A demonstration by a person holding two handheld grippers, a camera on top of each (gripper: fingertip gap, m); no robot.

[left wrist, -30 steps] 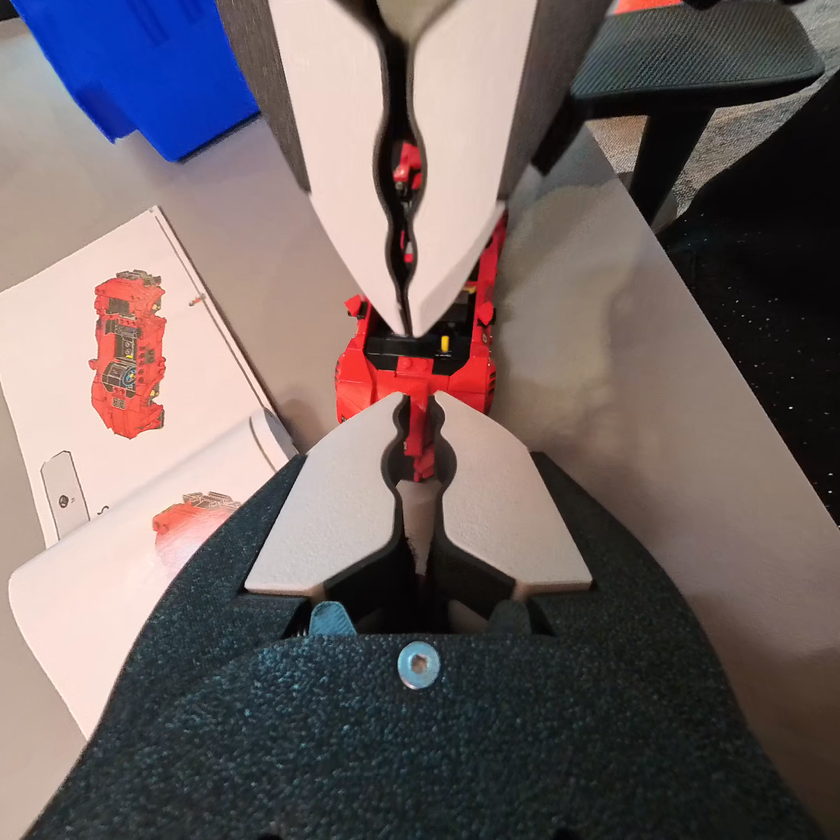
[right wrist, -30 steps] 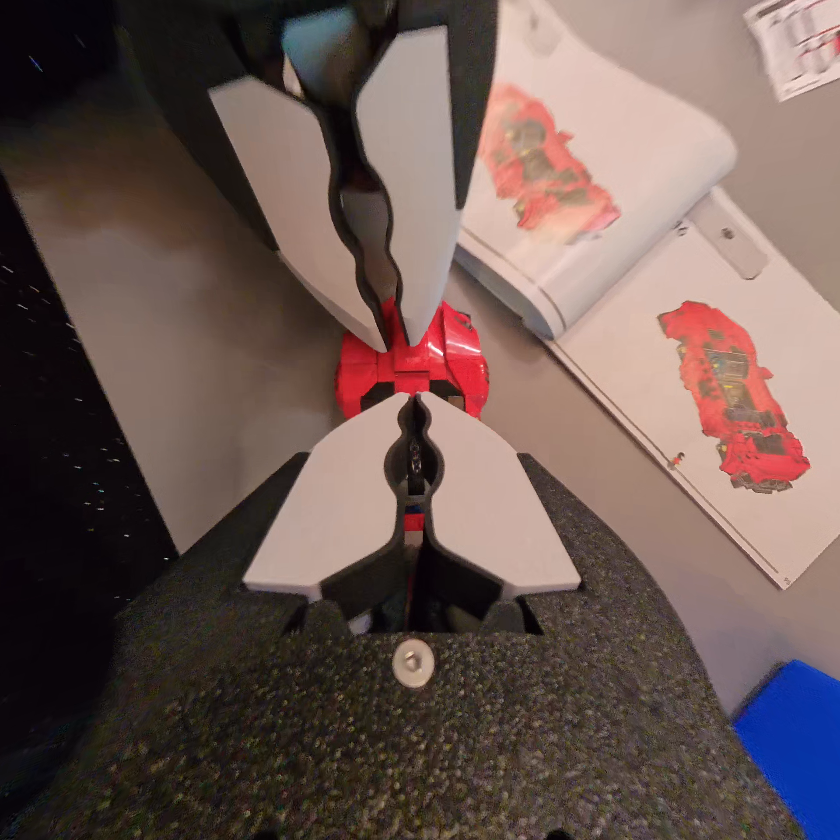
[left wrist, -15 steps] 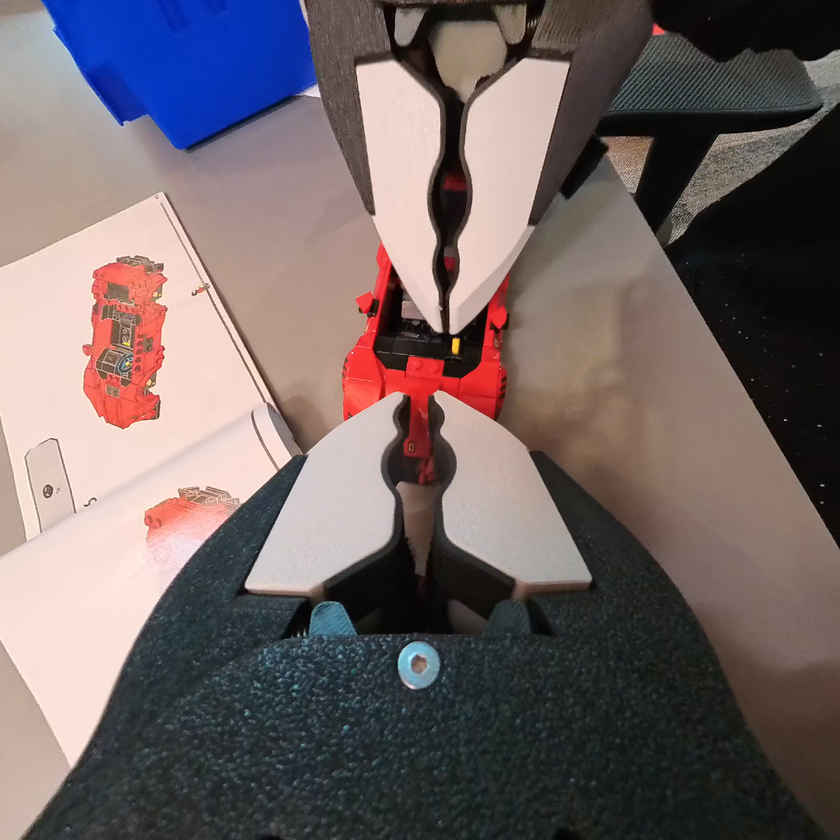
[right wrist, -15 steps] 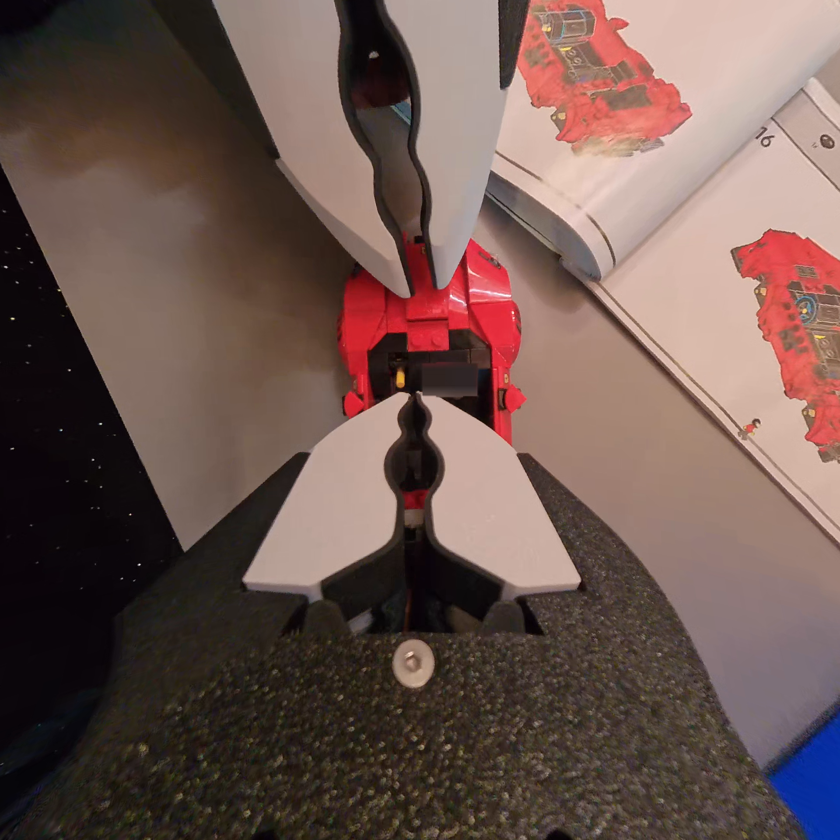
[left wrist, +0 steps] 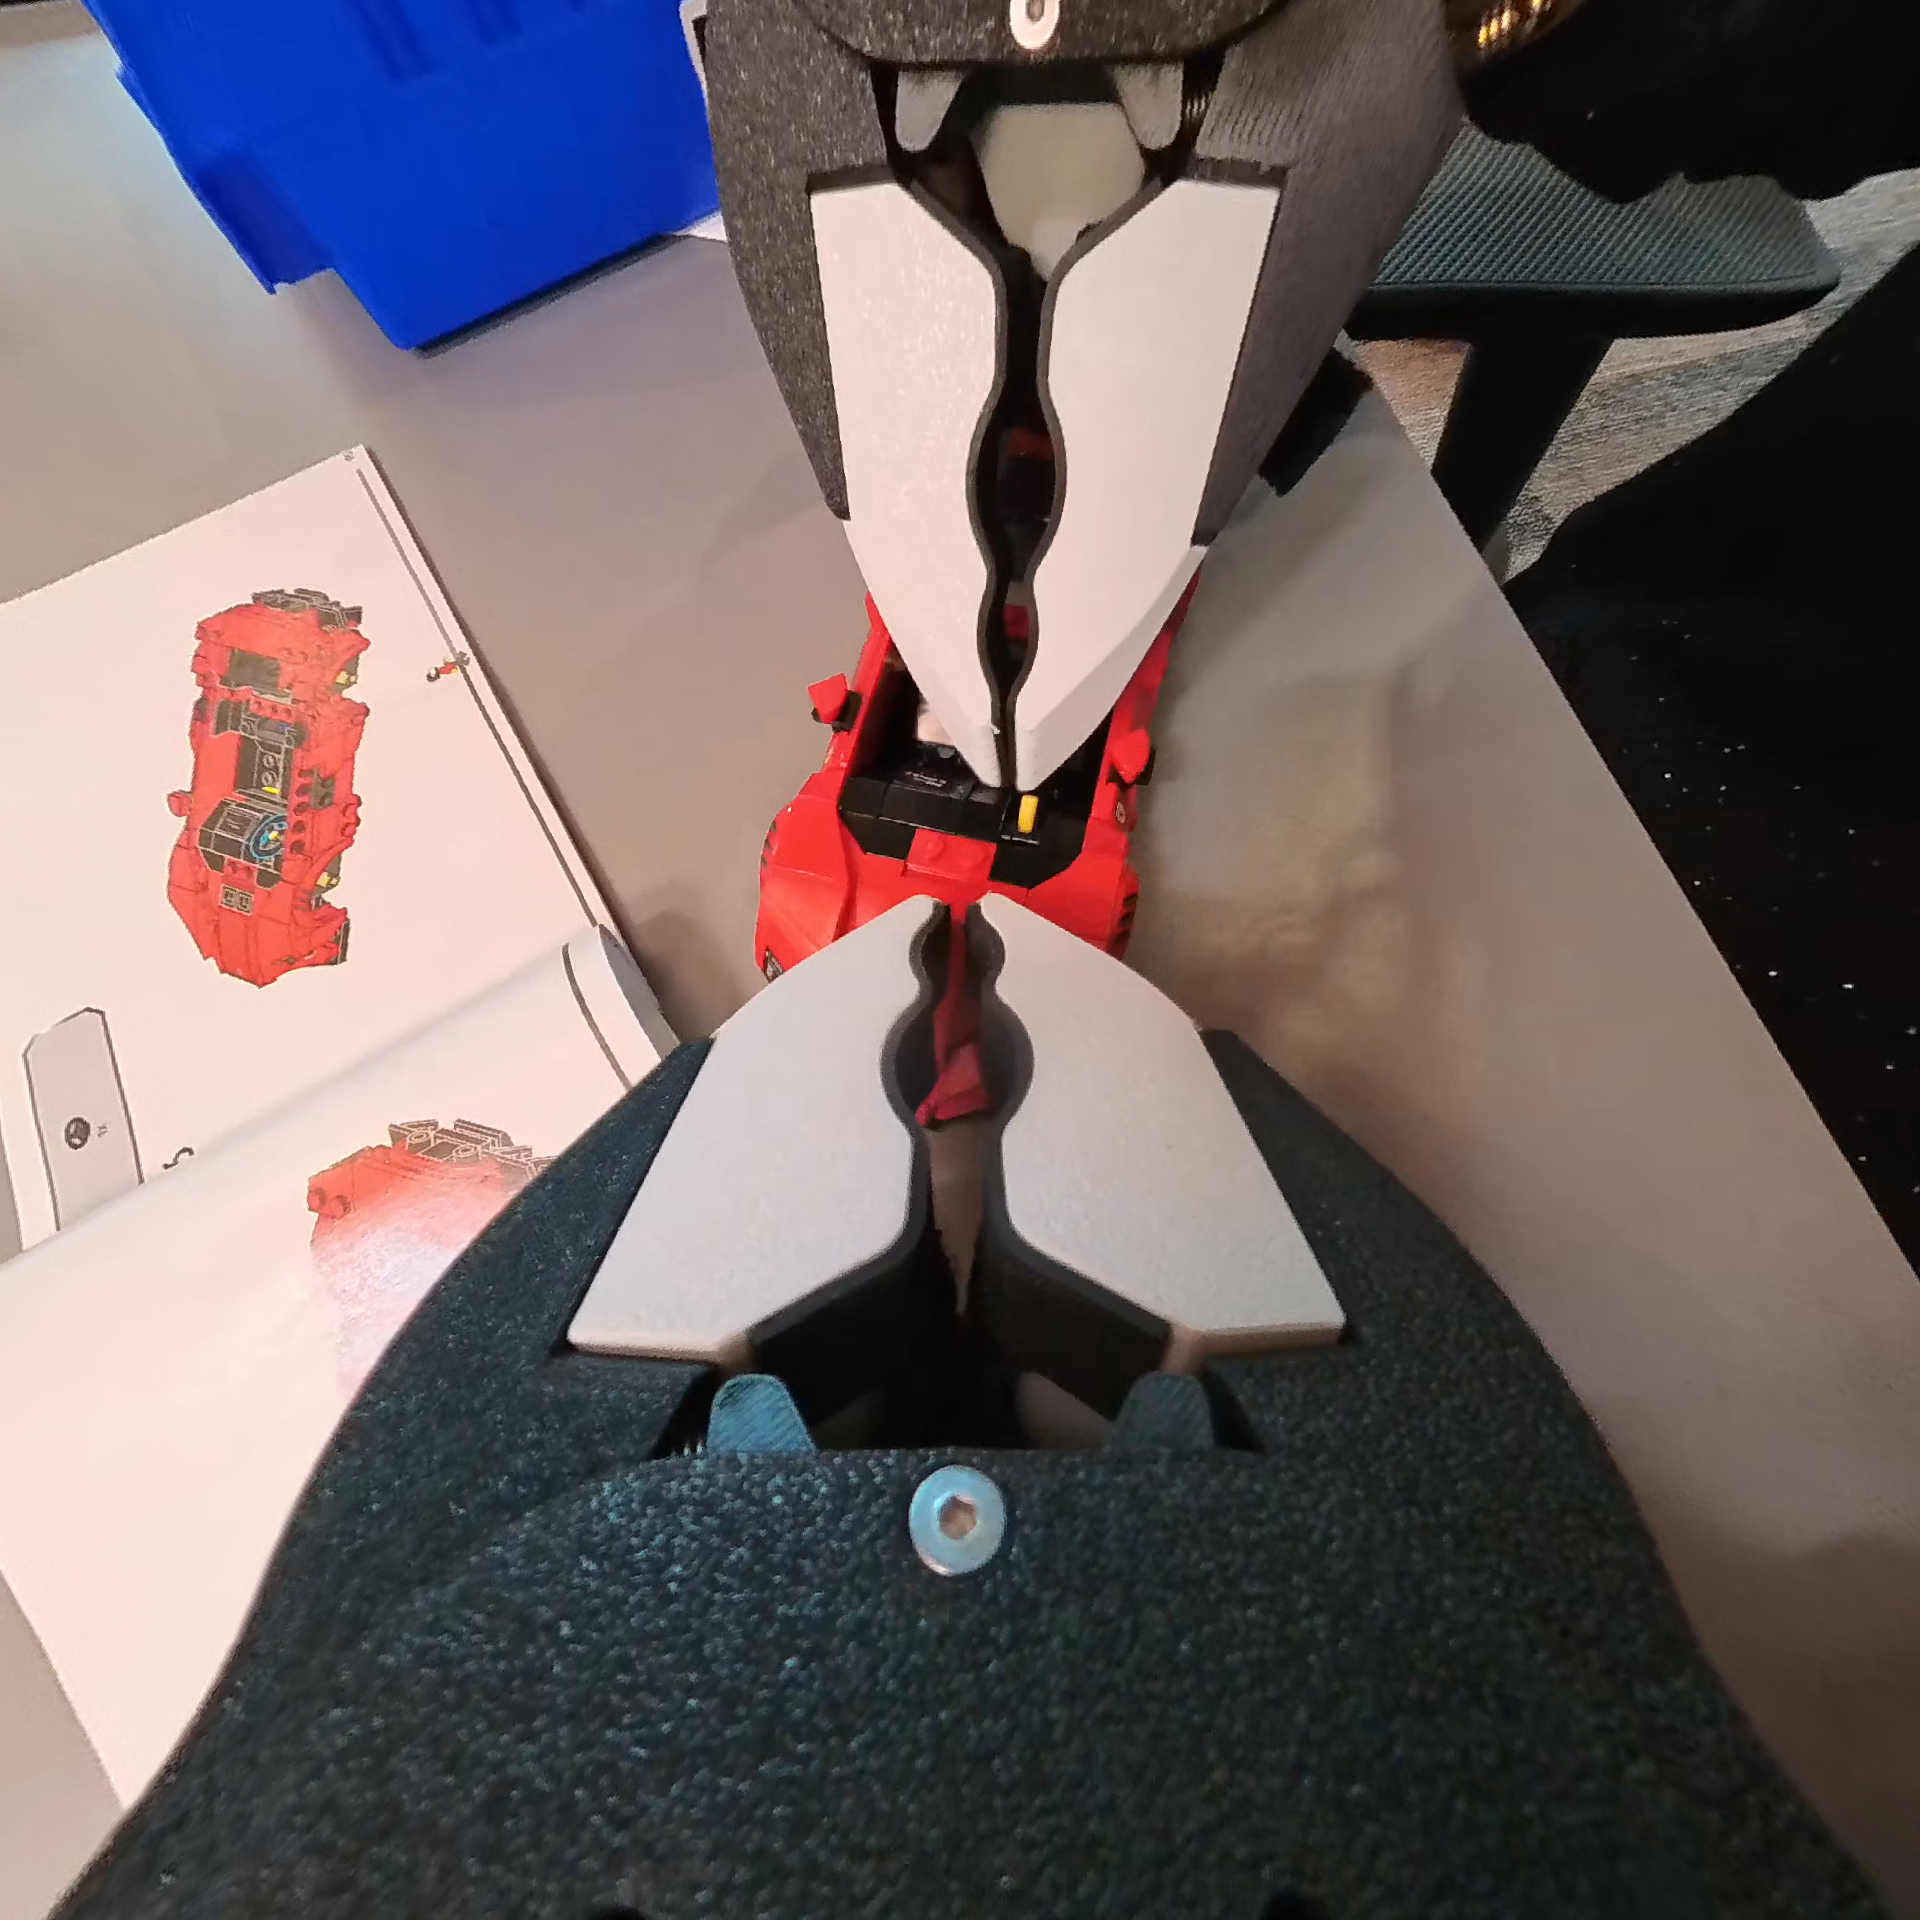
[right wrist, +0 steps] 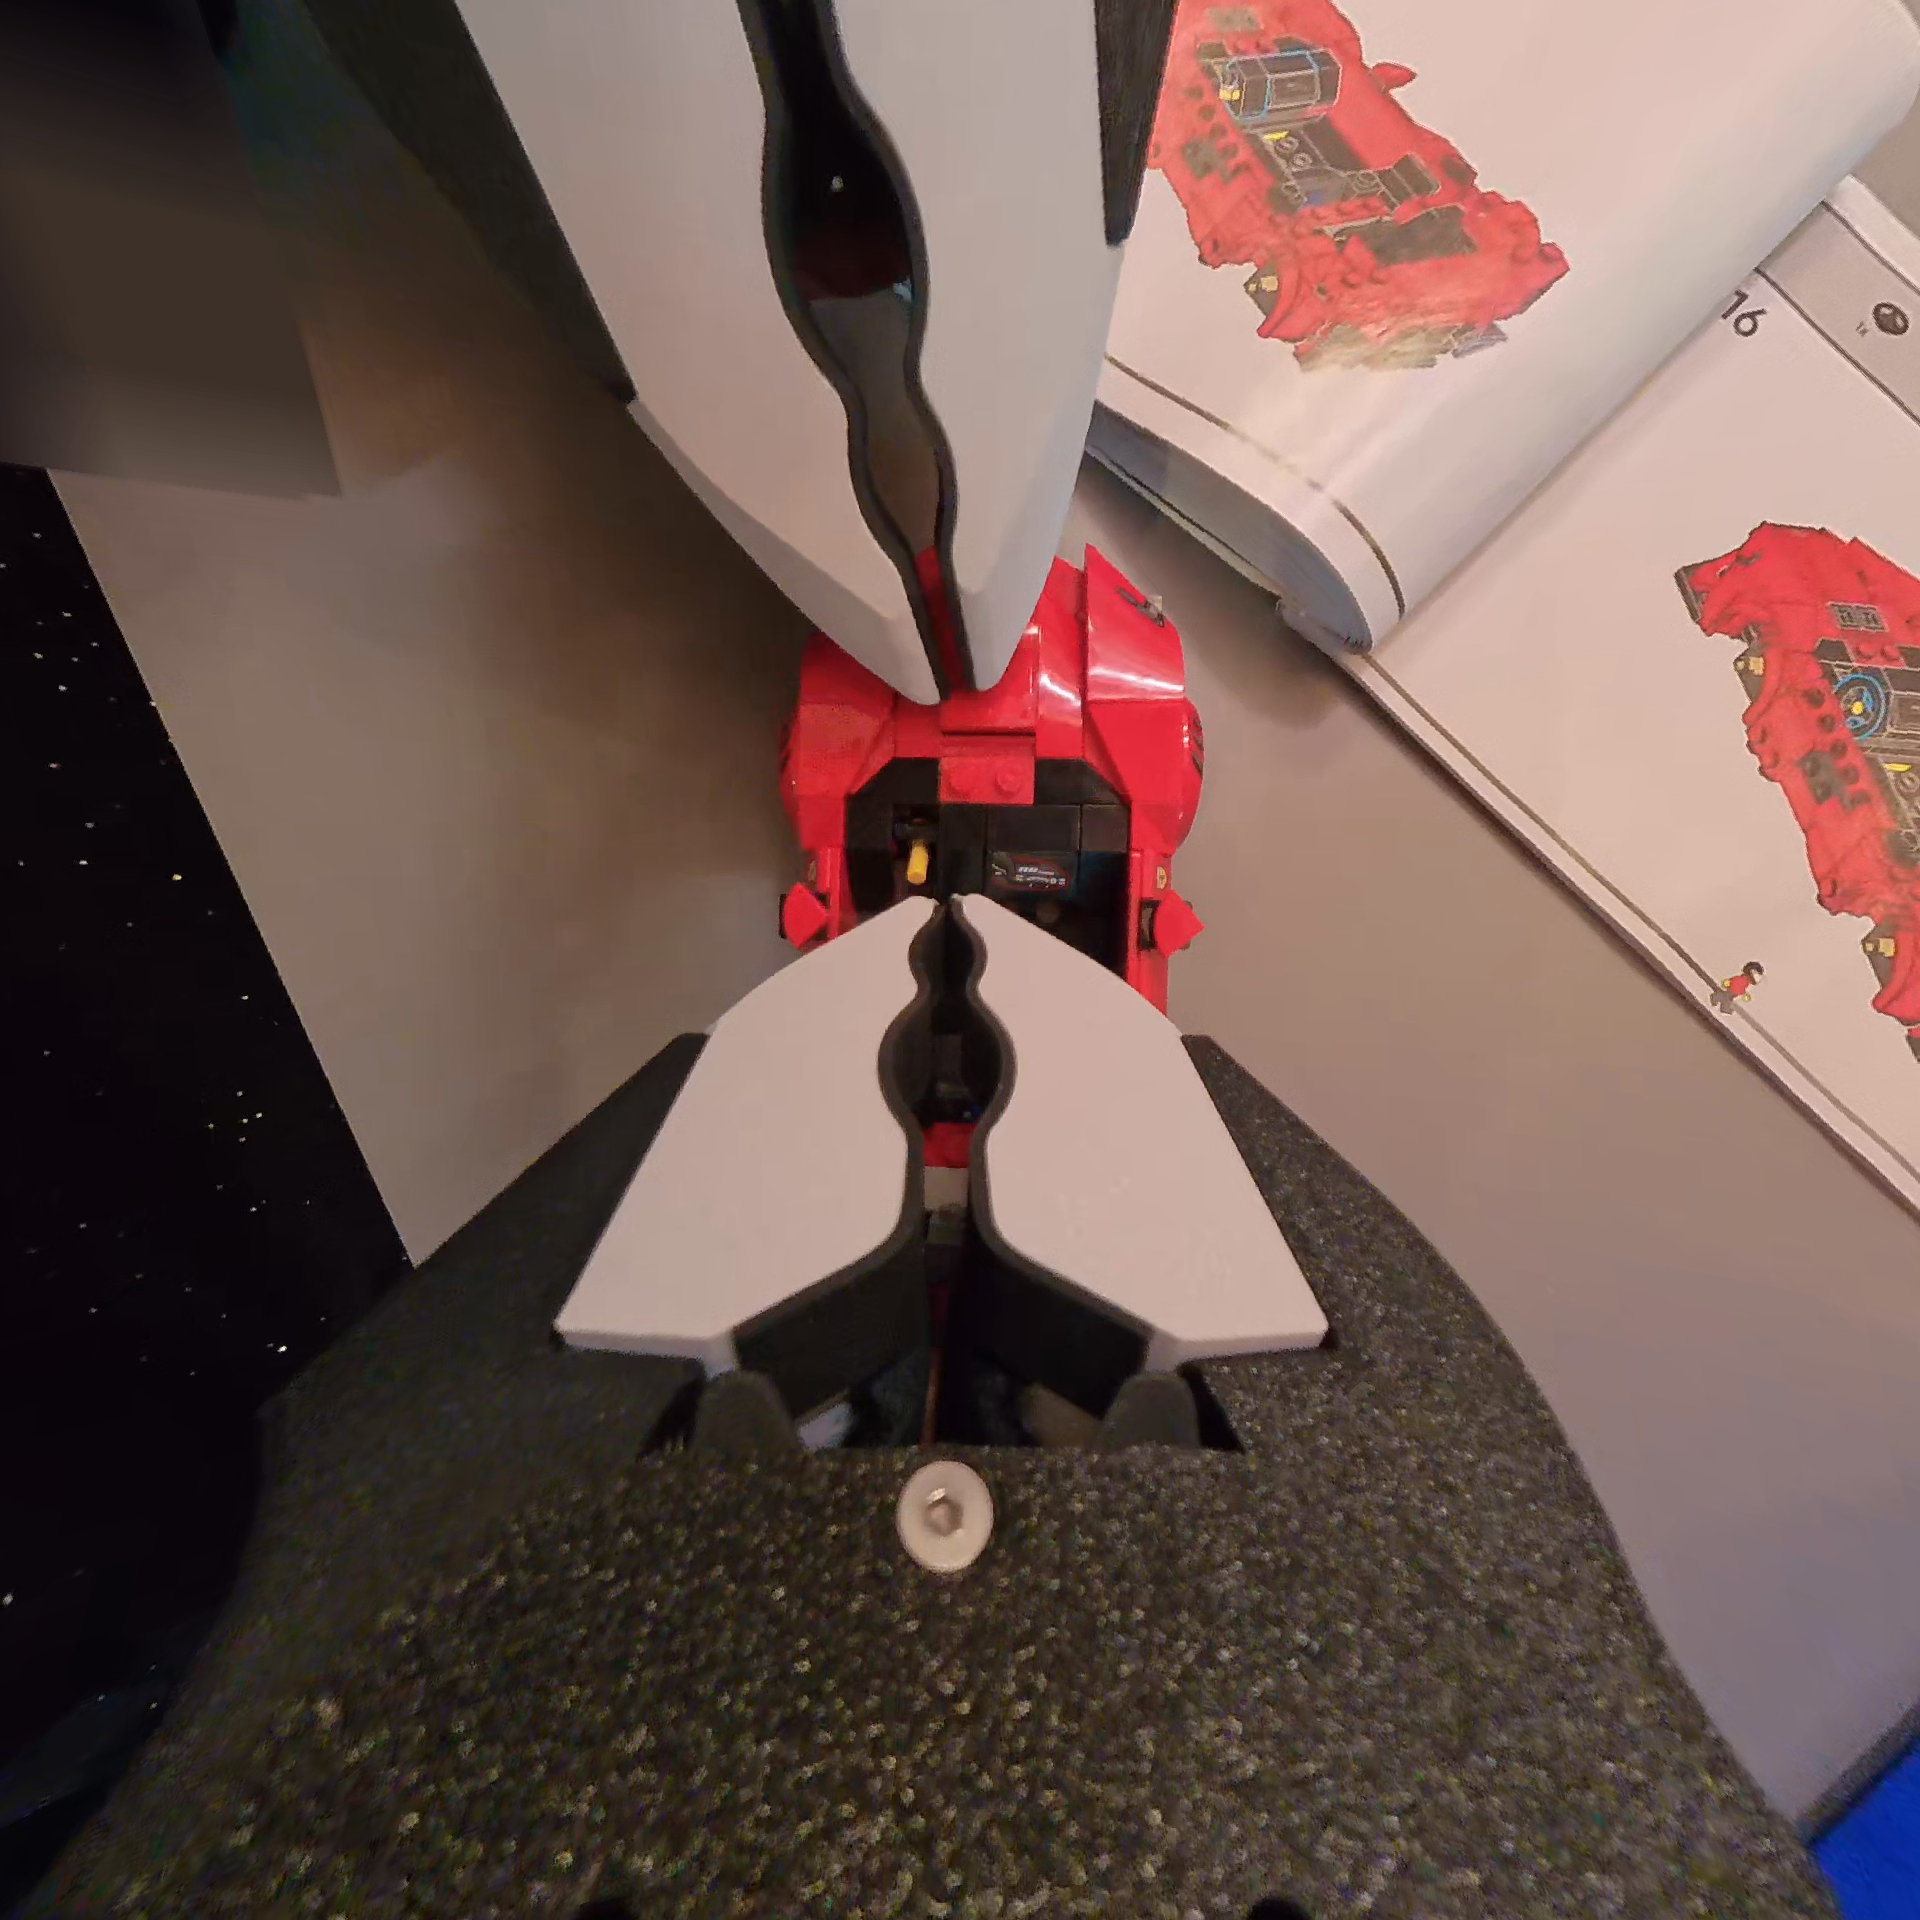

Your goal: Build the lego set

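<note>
A red lego car (left wrist: 821, 883) with a black open cockpit stands on the grey table (left wrist: 1351, 1039). My left gripper (left wrist: 956, 912) is shut on the car's red nose strip, which shows between its fingers. In the right wrist view the left gripper (right wrist: 940, 681) comes down from the top onto the front of the car (right wrist: 1132, 675). My right gripper (right wrist: 940, 906) is shut, with its tips over the cockpit. In the left wrist view the right gripper (left wrist: 1006, 774) points down and its tips touch the black cockpit part. I cannot tell whether it pinches a small piece.
An open instruction booklet (left wrist: 208, 1299) lies beside the car; it also shows in the right wrist view (right wrist: 1558, 779). A blue bin (left wrist: 436, 156) stands at the back. The table edge runs close by the car, with dark floor and a chair (left wrist: 1621, 249) beyond. Both grippers' tips are close together, under 4 cm apart.
My right gripper has drawn back along the car from near the nose to the cockpit, still shut. My left gripper has kept its hold on the car's nose.
</note>
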